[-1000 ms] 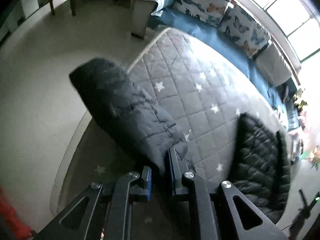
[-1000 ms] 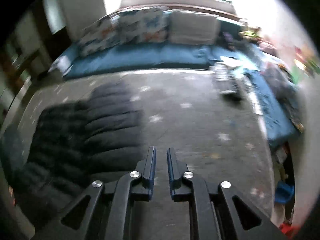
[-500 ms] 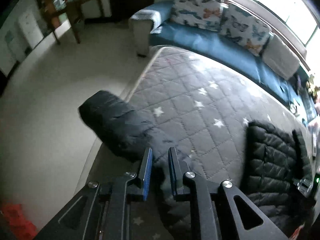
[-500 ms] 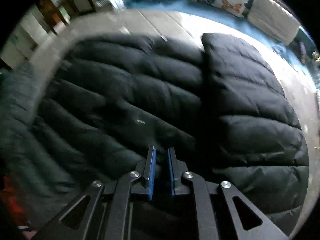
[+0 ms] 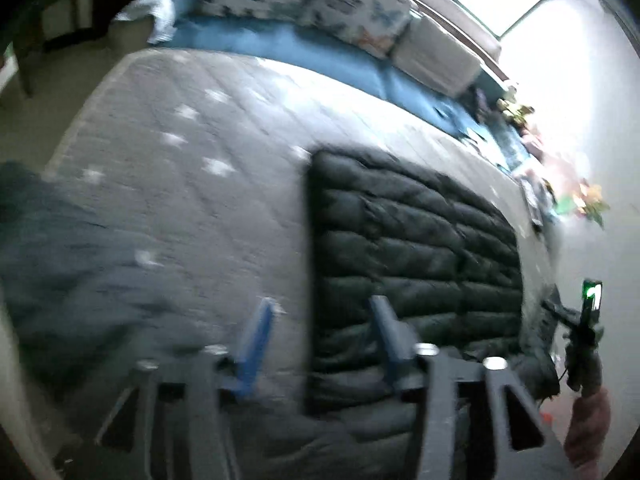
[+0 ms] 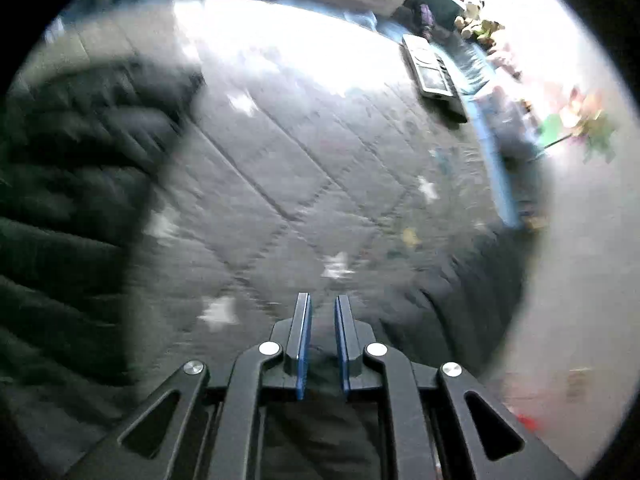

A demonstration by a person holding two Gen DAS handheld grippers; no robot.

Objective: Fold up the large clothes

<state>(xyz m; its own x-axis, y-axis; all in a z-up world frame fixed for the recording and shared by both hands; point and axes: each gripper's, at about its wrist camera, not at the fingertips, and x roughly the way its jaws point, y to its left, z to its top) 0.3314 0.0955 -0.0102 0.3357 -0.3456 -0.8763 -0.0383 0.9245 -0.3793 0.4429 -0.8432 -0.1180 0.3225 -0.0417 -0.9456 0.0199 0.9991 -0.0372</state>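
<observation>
A black quilted puffer jacket lies folded flat on the grey star-patterned quilt. One loose sleeve sprawls at the left of the left wrist view. My left gripper is open and empty, just above the jacket's near left edge. In the right wrist view the jacket fills the left side. My right gripper hovers over the quilt with its jaws nearly together and nothing between them. The right gripper also shows in the left wrist view.
A blue sofa with butterfly cushions and a white cushion runs along the far side under a bright window. A flat device lies at the quilt's far right. Toys and clutter sit at the right.
My left gripper has let go of the sleeve, opened wide and swung right toward the folded jacket. My right gripper has swung right, off the jacket and over bare quilt.
</observation>
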